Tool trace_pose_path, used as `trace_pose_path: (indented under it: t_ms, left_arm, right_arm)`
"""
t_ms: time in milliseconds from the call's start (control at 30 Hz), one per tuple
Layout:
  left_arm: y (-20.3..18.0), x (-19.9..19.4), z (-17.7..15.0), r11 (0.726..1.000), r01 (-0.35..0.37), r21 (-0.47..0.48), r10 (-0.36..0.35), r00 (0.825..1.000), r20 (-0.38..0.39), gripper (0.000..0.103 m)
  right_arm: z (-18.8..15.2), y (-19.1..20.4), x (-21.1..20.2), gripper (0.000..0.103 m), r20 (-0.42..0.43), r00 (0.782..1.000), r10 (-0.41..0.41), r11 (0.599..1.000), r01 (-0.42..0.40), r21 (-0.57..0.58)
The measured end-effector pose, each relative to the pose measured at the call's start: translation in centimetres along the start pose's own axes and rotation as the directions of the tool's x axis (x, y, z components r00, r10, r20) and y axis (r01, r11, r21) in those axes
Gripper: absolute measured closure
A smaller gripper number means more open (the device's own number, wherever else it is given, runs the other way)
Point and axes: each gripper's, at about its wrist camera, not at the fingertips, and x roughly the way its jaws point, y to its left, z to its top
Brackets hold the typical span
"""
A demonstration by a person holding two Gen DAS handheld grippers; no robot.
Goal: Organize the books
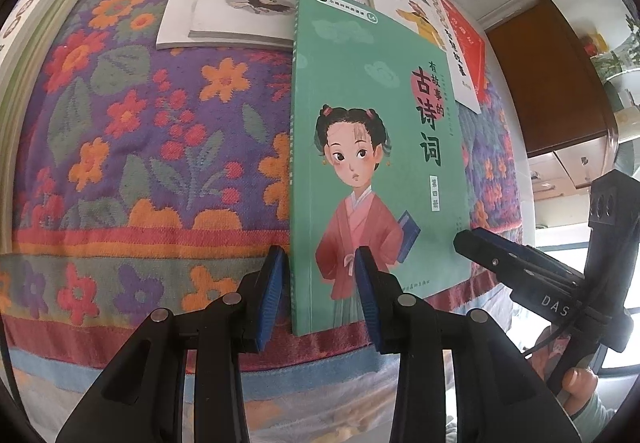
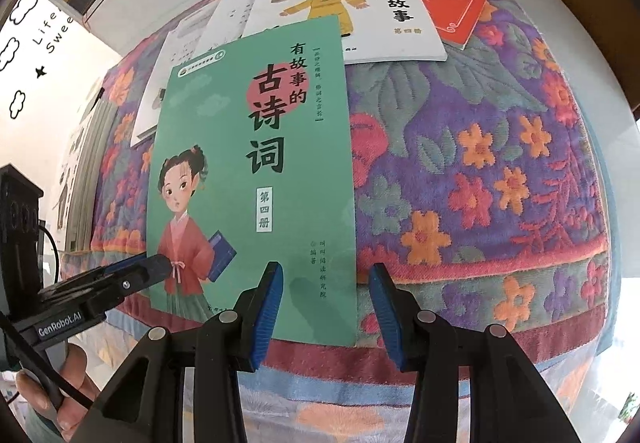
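The green book [image 1: 372, 147] lies flat on the flowery cloth [image 1: 132, 147], mid-frame in both views, its top on other books [image 1: 240, 3]. The left tool [image 1: 320, 291] gapes over its left edge, the right tool [image 2: 326, 303] over its right; neither grips. A thin cover could slip out or bend if pinched badly.

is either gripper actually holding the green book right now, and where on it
Nothing looks gripped. The left gripper straddles the spine edge of the green book, the right gripper its opposite edge, both near the bottom, jaws apart.
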Motion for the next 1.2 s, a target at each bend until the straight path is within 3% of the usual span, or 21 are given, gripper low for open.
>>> trace_pose_path:
  t_ms: [633,700,733,800,833,867,967,1033,1200]
  left_arm:
    - [-0.4,-0.1,0.0,1.0,0.01,0.017,-0.01,1.0,0.009,0.073]
    - [-0.1,-0.6,0.2,0.998,0.068,-0.008,-0.068,0.998,0.012,0.073]
    - [0.1,-1.3,0.3,0.991,0.132,-0.023,-0.132,0.991,0.022,0.073]
    - [0.4,-2.8,0.5,0.939,0.337,-0.069,-0.334,0.941,0.043,0.073]
    - [0.2,-3.4,0.6,0.919,0.387,-0.077,-0.383,0.922,0.062,0.073]
    - [-0.2,-3.7,0.7,0.92,0.387,-0.061,-0.383,0.921,0.072,0.073]
    - [-0.9,-2.4,1.2,0.958,0.283,-0.036,-0.28,0.958,0.066,0.074]
    - [-0.6,-0.8,1.5,0.954,0.293,-0.066,-0.292,0.956,0.032,0.085]
    - [-1.4,1.6,1.7,0.964,0.253,-0.087,-0.253,0.968,0.01,0.089]
  right_arm:
    - [-0.3,0.4,0.4,0.066,-0.002,1.0,0.012,1.0,-0.012,-0.011]
    - [-0.6,0.6,0.6,0.066,0.003,1.0,0.0,1.0,0.0,-0.019]
    - [-0.6,0.6,0.6,0.066,0.005,1.0,-0.003,1.0,0.003,-0.019]
    - [-0.5,0.0,0.6,0.066,0.002,1.0,0.028,1.0,-0.028,0.004]
    - [-0.4,-0.2,0.6,0.066,0.0,0.999,0.053,0.998,-0.053,0.022]
    - [-0.3,-0.7,0.6,0.066,0.0,0.997,0.081,0.996,-0.081,0.039]
    - [-0.3,-1.2,0.7,0.066,-0.006,0.993,0.119,0.991,-0.119,0.064]
    - [-0.4,-1.3,0.7,0.066,-0.005,0.992,0.126,0.99,-0.125,0.063]
    - [-0.7,-1.3,0.5,0.066,-0.003,0.992,0.127,0.991,-0.127,0.052]
